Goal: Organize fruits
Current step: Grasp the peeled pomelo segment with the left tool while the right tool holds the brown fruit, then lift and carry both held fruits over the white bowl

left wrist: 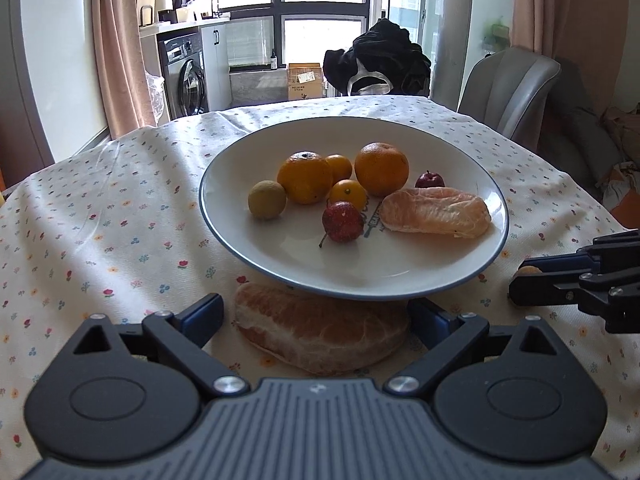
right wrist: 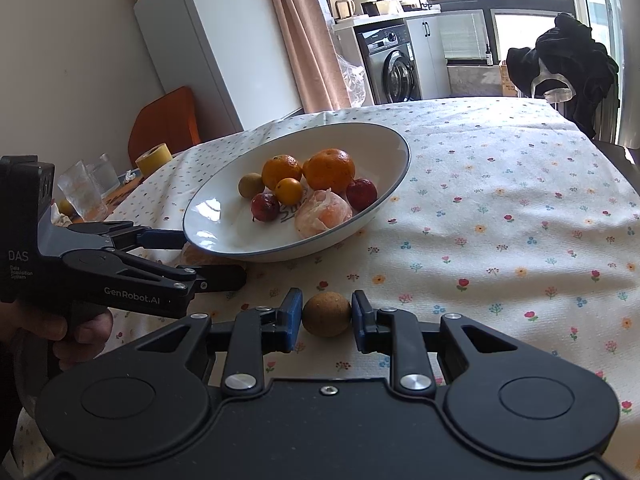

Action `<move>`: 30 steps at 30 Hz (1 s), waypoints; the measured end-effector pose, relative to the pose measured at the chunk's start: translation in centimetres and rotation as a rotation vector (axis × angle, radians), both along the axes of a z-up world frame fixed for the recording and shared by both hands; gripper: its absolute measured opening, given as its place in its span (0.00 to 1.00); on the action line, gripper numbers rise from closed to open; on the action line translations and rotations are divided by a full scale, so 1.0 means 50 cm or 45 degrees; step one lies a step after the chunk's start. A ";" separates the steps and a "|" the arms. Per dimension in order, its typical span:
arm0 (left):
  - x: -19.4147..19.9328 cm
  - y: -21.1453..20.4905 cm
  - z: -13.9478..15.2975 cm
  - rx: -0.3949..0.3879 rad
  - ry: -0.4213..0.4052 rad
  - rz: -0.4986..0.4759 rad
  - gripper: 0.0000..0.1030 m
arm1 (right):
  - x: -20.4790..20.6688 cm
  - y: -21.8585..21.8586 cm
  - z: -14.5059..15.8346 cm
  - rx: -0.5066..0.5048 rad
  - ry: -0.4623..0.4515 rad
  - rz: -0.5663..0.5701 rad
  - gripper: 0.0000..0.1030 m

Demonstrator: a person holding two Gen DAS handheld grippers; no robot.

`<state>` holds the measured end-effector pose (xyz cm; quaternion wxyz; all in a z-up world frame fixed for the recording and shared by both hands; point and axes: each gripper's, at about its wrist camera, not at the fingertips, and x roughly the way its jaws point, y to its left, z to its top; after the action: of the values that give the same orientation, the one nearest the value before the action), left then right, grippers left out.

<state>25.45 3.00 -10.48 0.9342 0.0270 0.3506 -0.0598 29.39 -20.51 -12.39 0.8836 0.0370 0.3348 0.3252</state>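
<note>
Flower-printed cloth (left wrist: 100, 216) covers the table, with a white blue-rimmed plate (left wrist: 472, 248) of oranges and small red fruits on it. Just in front of the plate lies a peeled, pale orange pomelo segment (left wrist: 320, 336), soft and easily crushed, best taken gently across its thick middle. Around it the left gripper (left wrist: 316, 320) tilts down, its jaws spread wide and not pressing. Off to the side, the right gripper (right wrist: 326, 316) pinches a small round brown fruit (right wrist: 326, 314), light and firm, resting on the cloth.
</note>
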 end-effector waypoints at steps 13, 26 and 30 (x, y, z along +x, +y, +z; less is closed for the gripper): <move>-0.026 -0.007 0.002 -0.013 -0.033 0.022 0.86 | 0.000 0.013 0.003 -0.025 -0.009 -0.011 0.24; -0.093 -0.008 0.042 -0.046 -0.068 0.091 0.85 | -0.027 0.006 0.027 0.006 -0.042 0.014 0.24; -0.109 -0.012 0.060 -0.051 -0.092 0.104 0.85 | -0.037 0.007 0.039 0.020 -0.062 0.027 0.24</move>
<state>20.01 2.42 -7.50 0.9483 -0.0036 0.3160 -0.0277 27.53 -20.18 -10.43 0.8877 0.0325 0.3109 0.3381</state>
